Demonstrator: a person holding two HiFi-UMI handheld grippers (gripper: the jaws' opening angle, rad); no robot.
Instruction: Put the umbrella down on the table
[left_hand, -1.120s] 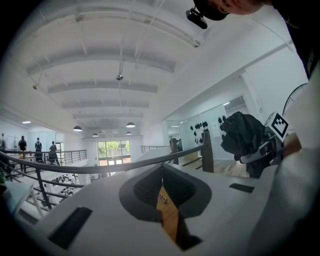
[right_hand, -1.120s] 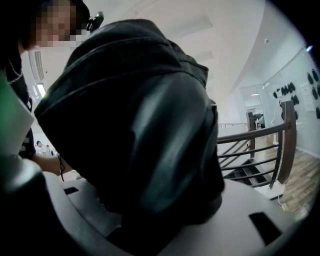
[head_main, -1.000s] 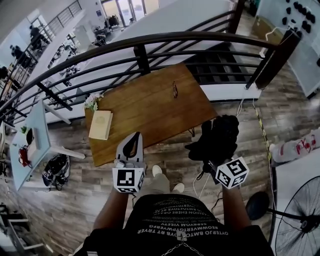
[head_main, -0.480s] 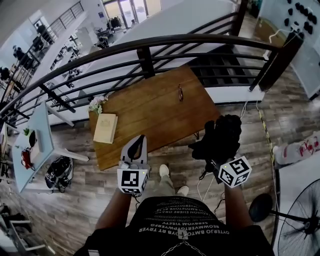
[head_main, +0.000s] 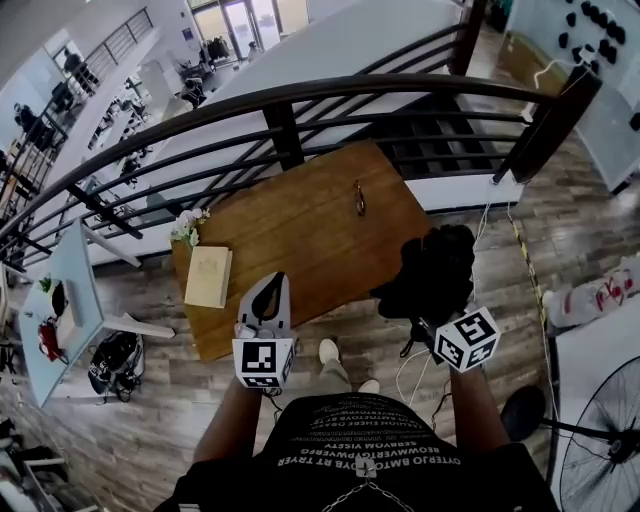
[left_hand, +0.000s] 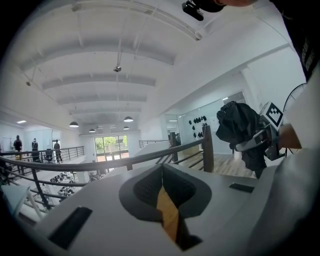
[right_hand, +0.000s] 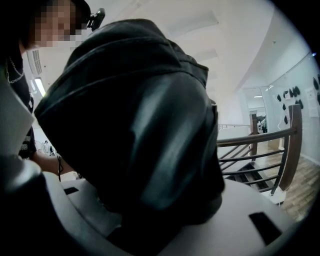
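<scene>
1. Black fabric, bunched and folded: the umbrella (head_main: 435, 272) is clamped in the right gripper (head_main: 432, 318). In the right gripper view the dark folds fill the space between the jaws, which stand well apart around the bundle and press on it.
2. The umbrella is held up in the air. From the head view it overlaps the near right corner of the wooden table (head_main: 300, 230), and the left gripper view shows it raised off to that gripper's right, clear of any surface.
3. The left gripper (head_main: 272, 290) hovers over the table's near edge, well apart from the umbrella. Its jaws meet at the tips and there is nothing between them.
4. On the table lie a pale book (head_main: 208, 277) near the left end, a small bunch of white flowers (head_main: 188, 224) at the far left corner, and a small dark object (head_main: 358, 198) towards the far right. Whether the flowers stand in a vase cannot be made out.
5. A dark backpack (head_main: 115, 352) sits on the floor left of the table, its contents hidden.
6. A dark curved railing (head_main: 300, 95) runs behind the table.
</scene>
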